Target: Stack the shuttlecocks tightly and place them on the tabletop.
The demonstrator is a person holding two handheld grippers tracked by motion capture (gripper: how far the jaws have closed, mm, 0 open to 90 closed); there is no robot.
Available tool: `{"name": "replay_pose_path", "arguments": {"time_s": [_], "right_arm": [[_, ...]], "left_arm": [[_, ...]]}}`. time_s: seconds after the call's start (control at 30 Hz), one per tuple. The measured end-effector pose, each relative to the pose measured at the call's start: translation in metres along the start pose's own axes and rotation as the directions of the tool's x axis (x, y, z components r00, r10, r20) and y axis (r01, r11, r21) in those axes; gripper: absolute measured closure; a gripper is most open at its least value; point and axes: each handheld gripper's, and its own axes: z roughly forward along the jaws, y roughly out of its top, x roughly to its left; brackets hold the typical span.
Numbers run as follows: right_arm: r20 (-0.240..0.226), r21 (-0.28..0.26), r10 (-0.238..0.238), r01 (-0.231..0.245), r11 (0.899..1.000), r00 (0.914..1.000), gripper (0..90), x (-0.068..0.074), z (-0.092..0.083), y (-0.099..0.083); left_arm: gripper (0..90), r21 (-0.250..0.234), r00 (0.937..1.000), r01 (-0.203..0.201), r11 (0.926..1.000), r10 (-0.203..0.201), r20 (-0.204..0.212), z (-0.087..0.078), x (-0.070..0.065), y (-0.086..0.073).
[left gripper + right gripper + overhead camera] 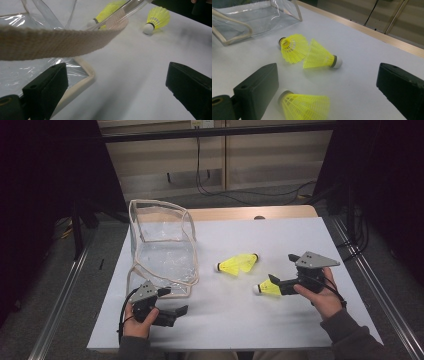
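Right gripper (274,284), jaws wide open, lies around a yellow shuttlecock (266,288). Left gripper (176,301), also open and empty, sits beside the clear bag (162,251).

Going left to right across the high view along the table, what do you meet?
Left gripper → clear bag → pair of yellow shuttlecocks → single yellow shuttlecock → right gripper, its jaws open around that shuttlecock's skirt end.
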Motion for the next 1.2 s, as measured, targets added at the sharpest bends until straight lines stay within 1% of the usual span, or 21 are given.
{"name": "replay_pose_path", "arguments": {"time_s": [0.17, 0.37, 0.4, 0.57, 0.7, 0.9, 1.1, 1.2], "right_arm": [[-0.001, 0.017, -0.017, 0.017, 1.0, 0.9999, 3.7, 0.001, 0.01, 0.005], [0.003, 0.028, -0.02, 0.02, 0.999, 0.9998, 3.7, -0.001, 0.018, 0.008], [0.005, 0.031, -0.014, 0.014, 0.999, 0.9999, 3.7, -0.001, 0.019, 0.009], [0.004, 0.04, -0.013, 0.013, 0.999, 0.9999, 3.7, -0.004, 0.024, 0.011], [-0.004, 0.043, 0.011, -0.011, 0.999, 0.9999, 3.7, -0.006, 0.027, 0.013], [-0.001, 0.053, 0.011, -0.011, 0.999, 0.9999, 3.7, -0.009, 0.031, 0.018], [-0.009, 0.07, 0.0, 0.001, 0.998, 1.0, 3.8, -0.007, 0.039, 0.023], [-0.007, 0.078, 0.002, -0.001, 0.997, 1.0, 4.2, -0.008, 0.043, 0.024]], "left_arm": [[4.3, -0.002, 1.0, 0.0, 1.0, 0.0, 0.0, 0.0, 0.0, 0.0], [4.2, -0.003, 1.0, -0.001, 1.0, 0.001, 0.001, 0.0, 0.0, 0.0], [4.3, -0.003, 1.0, 0.001, 1.0, -0.001, 0.002, 0.0, 0.0, 0.0], [4.3, -0.002, 1.0, -0.001, 1.0, 0.001, 0.002, 0.001, 0.0, 0.0], [4.3, 0.001, 1.0, -0.001, 1.0, 0.001, 0.001, 0.0, 0.0, 0.0], [4.3, 0.0, 1.0, -0.002, 1.0, 0.002, 0.002, 0.001, -0.001, -0.001], [4.3, 0.0, 1.0, -0.003, 1.0, 0.003, 0.002, 0.001, 0.0, -0.001], [4.3, 0.002, 1.0, -0.005, 1.0, 0.005, 0.002, 0.001, -0.001, -0.001]]}}
